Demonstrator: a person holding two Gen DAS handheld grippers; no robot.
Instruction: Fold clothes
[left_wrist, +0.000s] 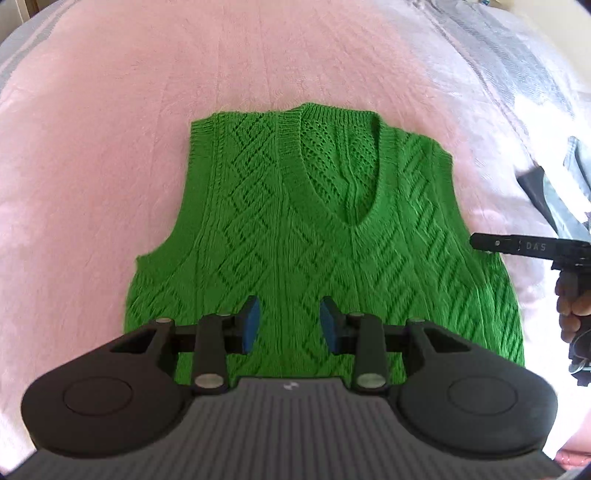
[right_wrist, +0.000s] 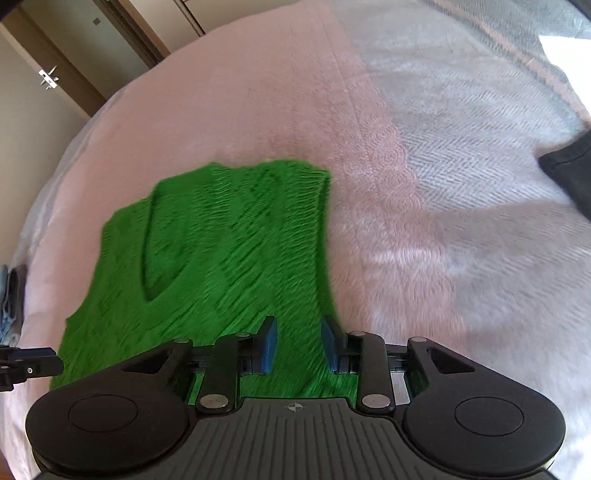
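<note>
Blue pads on my left gripper (left_wrist: 290, 321) stood apart with nothing between them, hovering over the lower middle of the bright green cable-knit sleeveless vest (left_wrist: 314, 229); my right gripper (right_wrist: 298, 341) likewise gaped empty above the vest's right side edge. That vest lay flat, V-neck away from me, on the pale pink fluffy bedspread (left_wrist: 110, 147), with a grey herringbone blanket (right_wrist: 480, 110) beyond. To fold well, I judged each gripper should pinch both knit layers near the hem corners and lift evenly, keeping the fabric taut. Lettering on my right gripper's finger, seen from the left camera, seemed to read "DAS"; I made out nothing else.
</note>
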